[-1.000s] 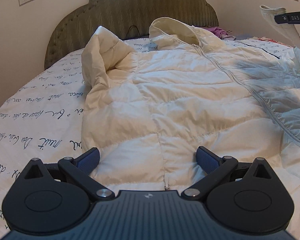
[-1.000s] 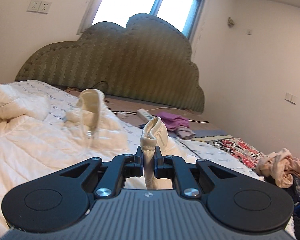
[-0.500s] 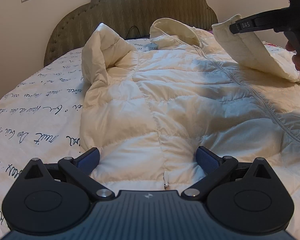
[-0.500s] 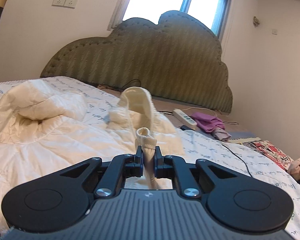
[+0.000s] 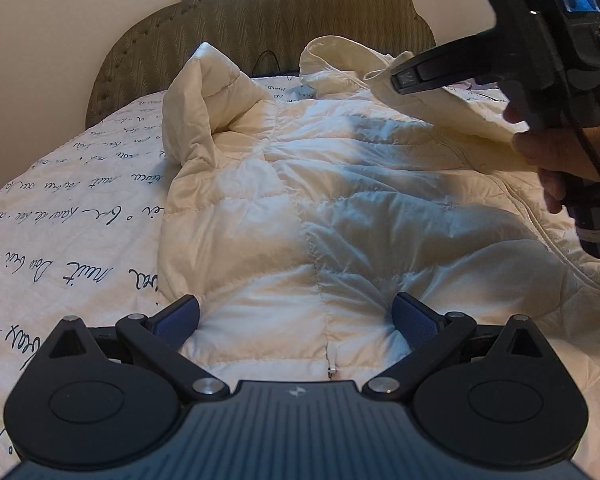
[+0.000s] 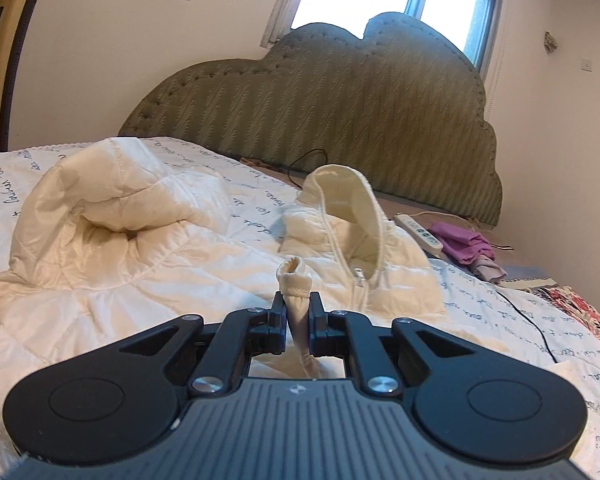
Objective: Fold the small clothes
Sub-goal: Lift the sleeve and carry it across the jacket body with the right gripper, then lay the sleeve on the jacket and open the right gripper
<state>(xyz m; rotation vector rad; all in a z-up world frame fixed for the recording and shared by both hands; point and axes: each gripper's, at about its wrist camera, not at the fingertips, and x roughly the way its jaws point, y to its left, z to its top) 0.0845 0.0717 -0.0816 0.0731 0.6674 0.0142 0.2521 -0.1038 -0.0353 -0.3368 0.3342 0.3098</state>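
One cream puffer jacket [image 5: 300, 208] lies spread on the bed [image 5: 60, 208]. The left gripper [image 5: 296, 316] hovers over its hem, jaws spread, holding nothing. The right gripper [image 6: 297, 314] pinches the sleeve cuff [image 6: 294, 280] (jaws pressed tight on it), carrying the sleeve over the chest. Sleeve-folding seems underway; next, lay it flat across, then release.

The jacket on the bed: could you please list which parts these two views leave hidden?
- Jacket hem: left wrist view, behind the left claw body.
- Sleeve beyond the cuff: right wrist view, below the right claw.
- Jacket's right side: left wrist view, cut off by the edge.
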